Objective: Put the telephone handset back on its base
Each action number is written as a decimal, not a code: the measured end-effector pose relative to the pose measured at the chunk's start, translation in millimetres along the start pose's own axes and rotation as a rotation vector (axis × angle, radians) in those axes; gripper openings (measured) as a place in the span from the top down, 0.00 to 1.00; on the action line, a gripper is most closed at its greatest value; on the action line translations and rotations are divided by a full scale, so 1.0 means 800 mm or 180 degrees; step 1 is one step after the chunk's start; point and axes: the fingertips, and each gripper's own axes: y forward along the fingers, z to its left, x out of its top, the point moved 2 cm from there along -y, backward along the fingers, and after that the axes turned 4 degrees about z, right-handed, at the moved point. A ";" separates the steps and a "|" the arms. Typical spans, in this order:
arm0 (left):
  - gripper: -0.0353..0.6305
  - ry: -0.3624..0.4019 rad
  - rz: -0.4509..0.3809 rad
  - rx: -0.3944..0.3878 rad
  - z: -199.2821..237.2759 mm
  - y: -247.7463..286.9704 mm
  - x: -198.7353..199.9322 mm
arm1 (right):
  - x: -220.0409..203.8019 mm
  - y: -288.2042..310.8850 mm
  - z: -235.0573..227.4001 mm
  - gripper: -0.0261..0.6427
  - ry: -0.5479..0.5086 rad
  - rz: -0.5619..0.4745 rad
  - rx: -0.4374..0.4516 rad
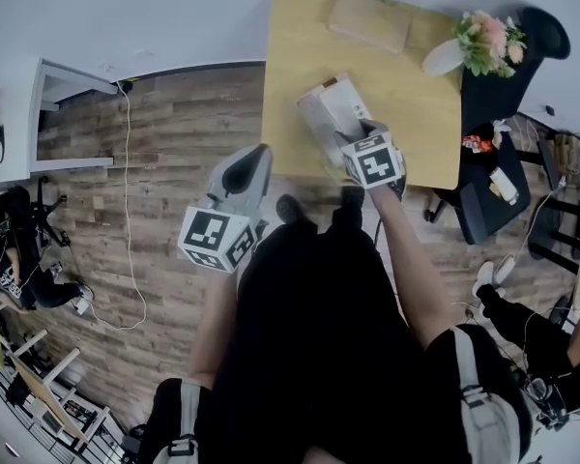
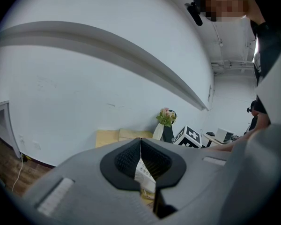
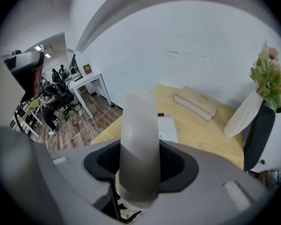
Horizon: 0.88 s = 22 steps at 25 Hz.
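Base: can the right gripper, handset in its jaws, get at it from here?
Probably yes. The right gripper holds the handset over the table's near edge, the base lies just ahead with nothing between, and the left gripper hangs aside over the floor.

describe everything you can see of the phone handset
The handset is a smooth, pale grey plastic bar with no markings showing. It is clamped between the right tongs, pointing out over the wooden table toward the white base, touching neither. A pale coiled cord seems to hang from its near end.
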 end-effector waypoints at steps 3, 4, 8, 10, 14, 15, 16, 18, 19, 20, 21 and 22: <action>0.93 0.0049 0.0029 -0.0030 0.009 -0.005 -0.002 | -0.002 0.009 0.008 0.65 0.0012 0.0033 -0.0015; 0.93 0.0068 0.0040 -0.0043 0.011 -0.007 -0.002 | -0.003 0.011 0.011 0.65 0.0014 0.0041 -0.0023; 0.93 0.0077 0.0059 -0.0111 0.017 -0.009 -0.006 | -0.008 0.023 0.018 0.65 0.0022 0.0097 -0.0057; 0.93 0.0076 0.0074 -0.0145 0.018 -0.010 -0.009 | -0.011 0.030 0.021 0.65 0.0033 0.0119 -0.0066; 0.93 0.0070 0.0101 -0.0187 0.022 -0.014 -0.013 | -0.015 0.040 0.025 0.65 0.0062 0.0169 -0.0083; 0.93 0.0070 0.0107 -0.0189 0.024 -0.015 -0.014 | -0.015 0.043 0.027 0.65 0.0064 0.0168 -0.0086; 0.93 0.0069 0.0111 -0.0188 0.025 -0.017 -0.016 | -0.015 0.047 0.028 0.65 0.0061 0.0162 -0.0087; 0.93 0.0066 0.0116 -0.0180 0.028 -0.018 -0.017 | -0.016 0.054 0.028 0.65 0.0058 0.0147 -0.0083; 0.93 0.0060 0.0117 -0.0176 0.029 -0.018 -0.018 | -0.015 0.057 0.028 0.65 0.0065 0.0151 -0.0075; 0.93 0.0054 0.0118 -0.0172 0.030 -0.018 -0.019 | -0.015 0.059 0.028 0.65 0.0067 0.0168 -0.0070; 0.93 0.0048 0.0120 -0.0168 0.032 -0.019 -0.019 | -0.014 0.062 0.028 0.65 0.0064 0.0193 -0.0069; 0.93 0.0043 0.0125 -0.0162 0.034 -0.019 -0.020 | -0.014 0.065 0.028 0.65 0.0058 0.0218 -0.0066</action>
